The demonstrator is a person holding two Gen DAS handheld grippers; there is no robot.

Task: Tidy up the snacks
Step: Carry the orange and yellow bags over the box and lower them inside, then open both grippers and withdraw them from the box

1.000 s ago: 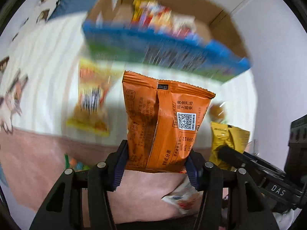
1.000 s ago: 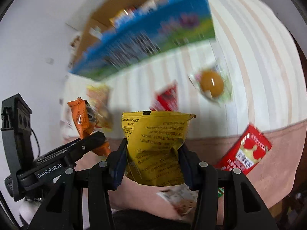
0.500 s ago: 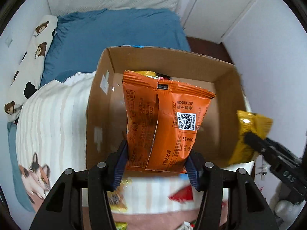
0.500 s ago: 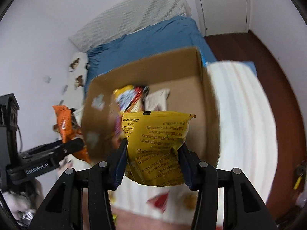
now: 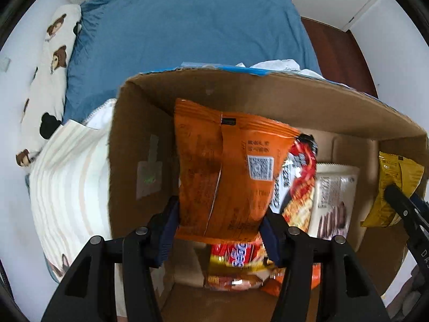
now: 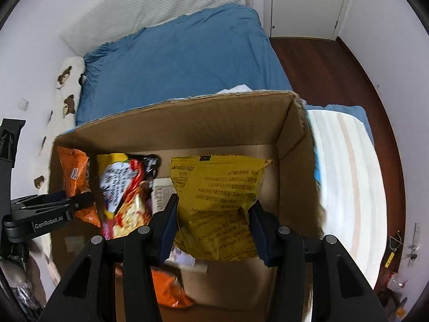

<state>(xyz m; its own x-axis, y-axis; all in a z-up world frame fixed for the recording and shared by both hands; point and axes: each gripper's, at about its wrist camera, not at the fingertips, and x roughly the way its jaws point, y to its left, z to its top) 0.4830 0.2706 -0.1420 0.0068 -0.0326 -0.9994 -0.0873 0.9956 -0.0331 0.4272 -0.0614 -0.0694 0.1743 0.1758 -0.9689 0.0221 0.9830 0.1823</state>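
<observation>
An open cardboard box lies below both grippers. My left gripper points straight down over its left part with an orange snack packet between its pads; the jaws are opening, but the pads still touch the packet. My right gripper is shut on a yellow snack packet over the box's right part. Inside the box lie a red noodle packet, a white packet and a red and yellow packet. Each gripper also shows at the edge of the other's view.
The box sits on a bed with a blue sheet, a bear-print pillow and a striped blanket. Dark wooden floor and a white door lie to the right.
Both grippers swept from the striped blanket with loose snacks to above the box, each still carrying its packet. The box interior now fills the lower part of both views.
</observation>
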